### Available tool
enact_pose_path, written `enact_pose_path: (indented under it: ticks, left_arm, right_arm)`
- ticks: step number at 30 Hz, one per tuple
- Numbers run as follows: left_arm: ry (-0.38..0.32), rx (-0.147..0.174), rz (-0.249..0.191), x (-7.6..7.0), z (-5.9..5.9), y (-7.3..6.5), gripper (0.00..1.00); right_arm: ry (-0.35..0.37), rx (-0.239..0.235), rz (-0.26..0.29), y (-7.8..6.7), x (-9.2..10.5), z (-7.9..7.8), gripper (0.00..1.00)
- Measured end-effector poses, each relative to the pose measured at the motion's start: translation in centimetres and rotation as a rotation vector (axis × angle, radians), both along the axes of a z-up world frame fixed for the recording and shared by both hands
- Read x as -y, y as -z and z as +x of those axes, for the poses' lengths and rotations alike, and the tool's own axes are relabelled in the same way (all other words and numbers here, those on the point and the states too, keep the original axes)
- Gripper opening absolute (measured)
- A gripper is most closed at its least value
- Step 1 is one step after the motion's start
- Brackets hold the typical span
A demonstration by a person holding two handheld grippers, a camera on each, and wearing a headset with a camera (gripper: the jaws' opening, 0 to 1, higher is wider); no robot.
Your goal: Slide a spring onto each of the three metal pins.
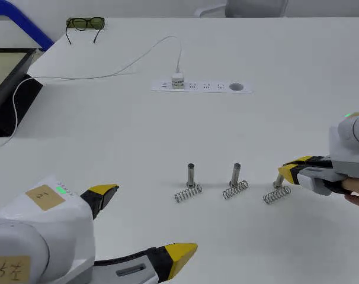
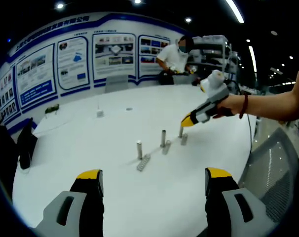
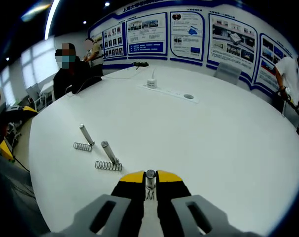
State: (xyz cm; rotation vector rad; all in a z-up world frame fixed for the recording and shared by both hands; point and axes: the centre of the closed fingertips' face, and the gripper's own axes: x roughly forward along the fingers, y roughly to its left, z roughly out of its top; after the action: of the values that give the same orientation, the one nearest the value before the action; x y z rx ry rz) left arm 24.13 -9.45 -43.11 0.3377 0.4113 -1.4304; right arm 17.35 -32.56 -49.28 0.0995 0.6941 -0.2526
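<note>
Nearest you, your left gripper (image 1: 141, 222) hangs with jaws wide, holding nothing. Beyond it three springs lie flat on the table (image 1: 138, 136), one at the foot of each pin: left spring (image 1: 188, 193), middle spring (image 1: 235, 189), right spring (image 1: 276, 194). They look light, bouncy and apt to roll, so grip gently across the coils near one end. Left pin (image 1: 191, 175) and middle pin (image 1: 236, 174) stand bare. Your right gripper (image 1: 288, 173) has its jaws narrow about the right pin (image 3: 150, 176), probably pinching it.

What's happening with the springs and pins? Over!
Left gripper open, low over table front. Right gripper shut on right pin top. Three springs flat beside pins, none on yet. Nothing blocking the pins.
</note>
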Motion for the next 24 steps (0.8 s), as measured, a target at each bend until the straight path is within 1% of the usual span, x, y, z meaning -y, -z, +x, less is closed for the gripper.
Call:
enact_pose_path:
  ticks: [2,5,8,9,12,14,15,16,17,19,20,24]
  left_arm:
    - [-0.002,-0.001,0.001,0.1,0.0,0.0,0.87]
    - [0.004,0.006,0.005,0.1,0.0,0.0,0.87]
    - [0.006,0.008,0.003,0.2,0.1,0.0,0.87]
    - [0.007,0.008,0.004,0.2,0.1,0.0,0.86]
    - [0.006,0.01,0.01,0.2,0.4,0.2,0.85]
    - [0.008,0.01,0.011,0.3,0.5,0.4,0.83]
    - [0.007,0.008,0.012,0.4,0.7,0.6,0.81]
    - [0.008,0.009,0.012,0.5,0.8,0.7,0.8]
    - [0.01,0.012,0.012,0.7,0.9,0.9,0.79]
    - [0.015,0.016,0.017,1.0,1.1,1.2,0.77]
    - [0.019,0.019,0.018,1.1,1.3,1.3,0.76]
    - [0.03,0.021,0.018,1.7,1.8,1.7,0.72]
  right_arm:
    - [-0.015,-0.012,-0.016,0.0,-0.1,0.1,0.09]
    - [-0.019,-0.017,-0.02,0.0,-0.1,0.1,0.1]
    - [-0.024,-0.014,-0.023,-0.2,-0.2,0.1,0.16]
    - [-0.023,-0.012,-0.024,-0.2,-0.2,0.1,0.17]
    - [-0.008,0.011,0.0,-0.7,-0.3,0.0,0.18]
    - [-0.005,0.021,0.014,-1.0,-0.5,-0.1,0.22]
    - [-0.005,0.029,0.009,-1.3,-0.5,-0.1,0.23]
    - [-0.006,0.042,0.006,-1.6,-0.6,-0.1,0.24]
    - [-0.012,0.065,0.014,-2.0,-0.8,0.0,0.25]
    - [-0.009,0.092,0.04,-2.5,-1.0,0.1,0.26]
    - [-0.014,0.107,0.043,-2.8,-1.2,0.2,0.29]
    - [-0.034,0.132,0.039,-3.6,-1.7,0.0,0.35]
